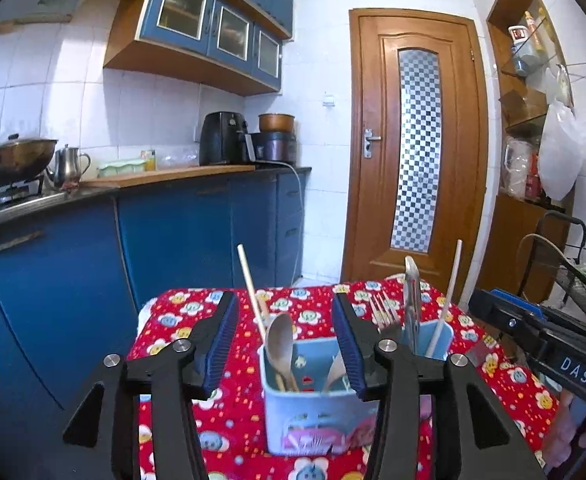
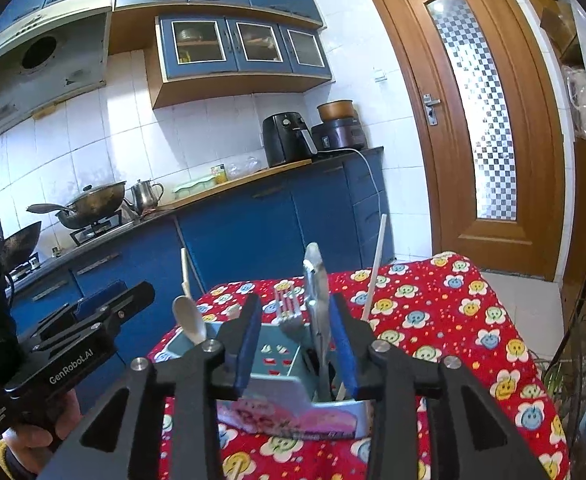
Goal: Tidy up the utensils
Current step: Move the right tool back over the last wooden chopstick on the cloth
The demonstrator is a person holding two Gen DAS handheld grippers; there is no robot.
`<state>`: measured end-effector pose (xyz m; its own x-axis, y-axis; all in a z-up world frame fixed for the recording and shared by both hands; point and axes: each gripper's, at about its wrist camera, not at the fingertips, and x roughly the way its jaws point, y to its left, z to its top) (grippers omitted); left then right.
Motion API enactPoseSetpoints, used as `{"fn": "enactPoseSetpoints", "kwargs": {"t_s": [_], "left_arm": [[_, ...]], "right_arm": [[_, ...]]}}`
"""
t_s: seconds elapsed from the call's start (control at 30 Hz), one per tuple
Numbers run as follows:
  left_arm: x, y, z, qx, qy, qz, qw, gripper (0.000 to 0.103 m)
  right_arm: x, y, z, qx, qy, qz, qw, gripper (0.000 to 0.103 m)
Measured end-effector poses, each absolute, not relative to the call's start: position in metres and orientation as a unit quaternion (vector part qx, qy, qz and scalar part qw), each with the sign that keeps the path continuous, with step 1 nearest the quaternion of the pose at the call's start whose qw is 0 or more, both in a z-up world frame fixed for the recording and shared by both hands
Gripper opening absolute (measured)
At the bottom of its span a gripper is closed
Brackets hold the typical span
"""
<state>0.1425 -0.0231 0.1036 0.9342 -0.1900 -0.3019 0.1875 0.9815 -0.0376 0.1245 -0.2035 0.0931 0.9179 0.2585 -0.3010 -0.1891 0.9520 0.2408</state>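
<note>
Spatula (image 2: 317,300) looks thin, stiff, slippery; I'd pinch its handle, left gripper (image 1: 285,340) and right gripper (image 2: 295,344) both spread, empty

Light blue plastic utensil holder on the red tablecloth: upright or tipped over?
Upright. The light blue plastic utensil holder stands on its base, with the wooden spoon and metal fork pointing upward from it.

Utensil holder (image 2: 277,364) partly hidden behind right tongs (image 2: 297,344).
</note>
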Motion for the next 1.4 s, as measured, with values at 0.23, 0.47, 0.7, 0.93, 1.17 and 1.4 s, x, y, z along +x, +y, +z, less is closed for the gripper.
{"fn": "enactPoseSetpoints", "kwargs": {"t_s": [0.23, 0.47, 0.7, 0.93, 1.17, 1.4], "left_arm": [[0.118, -0.016, 0.104, 0.002, 0.171, -0.106, 0.980, 0.067], [0.099, -0.014, 0.099, 0.031, 0.196, -0.090, 0.976, 0.074], [0.082, -0.004, 0.094, 0.019, 0.225, -0.084, 0.971, 0.075], [0.068, 0.006, 0.082, 0.022, 0.264, -0.068, 0.962, 0.075], [0.057, 0.018, 0.071, 0.015, 0.282, -0.064, 0.957, 0.075], [0.055, 0.035, 0.059, -0.004, 0.302, -0.055, 0.952, 0.075]], "right_arm": [[0.100, -0.202, 0.096, 0.106, 0.171, 0.121, 0.972, 0.055], [0.081, -0.199, 0.094, 0.104, 0.194, 0.108, 0.969, 0.066], [0.062, -0.192, 0.091, 0.086, 0.220, 0.111, 0.965, 0.068], [0.050, -0.189, 0.081, 0.091, 0.249, 0.117, 0.957, 0.069], [0.047, -0.184, 0.069, 0.094, 0.276, 0.120, 0.949, 0.069], [0.049, -0.173, 0.058, 0.093, 0.313, 0.129, 0.936, 0.069]]}}
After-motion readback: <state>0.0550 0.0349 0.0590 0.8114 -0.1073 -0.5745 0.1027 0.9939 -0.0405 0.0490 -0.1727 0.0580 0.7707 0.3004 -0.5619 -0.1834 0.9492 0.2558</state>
